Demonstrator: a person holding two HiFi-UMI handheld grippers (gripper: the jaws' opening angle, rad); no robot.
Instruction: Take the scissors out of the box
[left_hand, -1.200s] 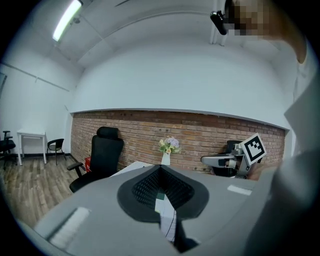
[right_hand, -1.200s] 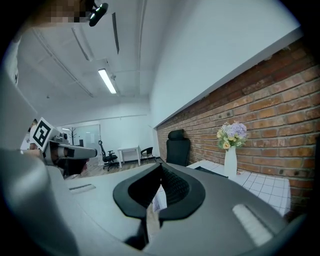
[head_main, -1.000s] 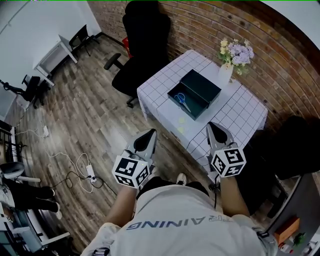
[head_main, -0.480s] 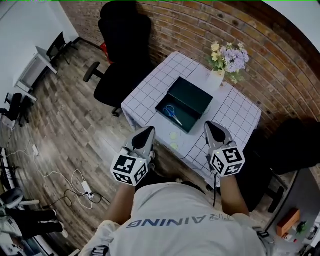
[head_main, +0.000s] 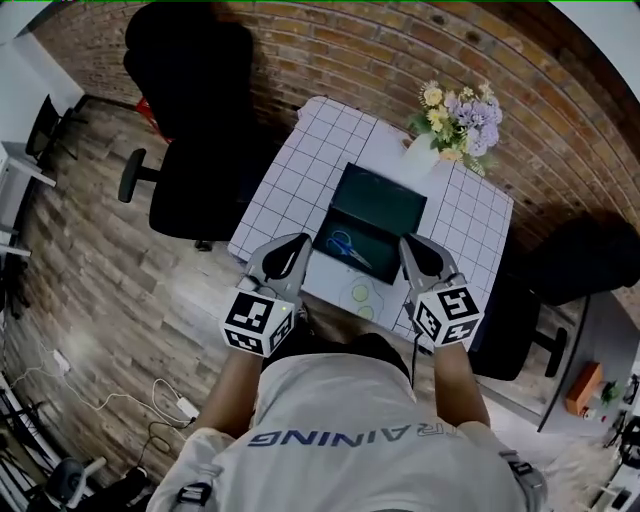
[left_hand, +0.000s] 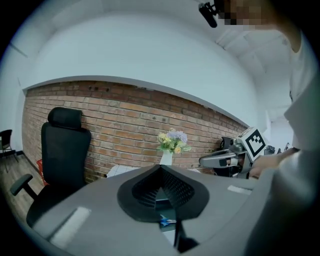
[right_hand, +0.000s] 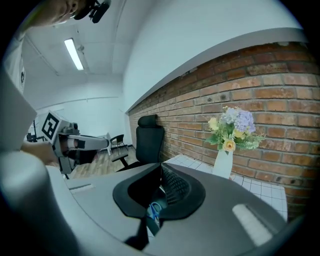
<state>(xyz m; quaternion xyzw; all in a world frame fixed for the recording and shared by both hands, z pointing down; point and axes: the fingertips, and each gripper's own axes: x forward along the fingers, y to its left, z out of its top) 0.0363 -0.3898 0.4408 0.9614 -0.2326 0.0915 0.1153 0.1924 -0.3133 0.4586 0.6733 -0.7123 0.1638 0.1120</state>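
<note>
A dark green open box (head_main: 385, 203) lies on the table's white checked cloth (head_main: 295, 160). Blue-handled scissors (head_main: 345, 244) rest inside it near its front left. Both grippers hang over the table's near edge, apart from the box and pointing at it. The left gripper (head_main: 297, 243) is at the box's front left corner, the right gripper (head_main: 408, 244) at its front right. Both have their jaws shut with nothing held. In the left gripper view the shut jaws (left_hand: 161, 167) hide most of the box, and a bit of blue scissors (left_hand: 165, 220) shows below them. The right gripper view shows the same blue handle (right_hand: 155, 209).
A white vase of flowers (head_main: 452, 115) stands behind the box near the brick wall. A black office chair (head_main: 195, 150) is left of the table and another dark chair (head_main: 570, 265) is to its right. Two yellow round marks (head_main: 360, 293) sit on the cloth before the box.
The person has walked up to the table. Both shut grippers have moved forward from over the floor to the table's near edge, close to the box.
</note>
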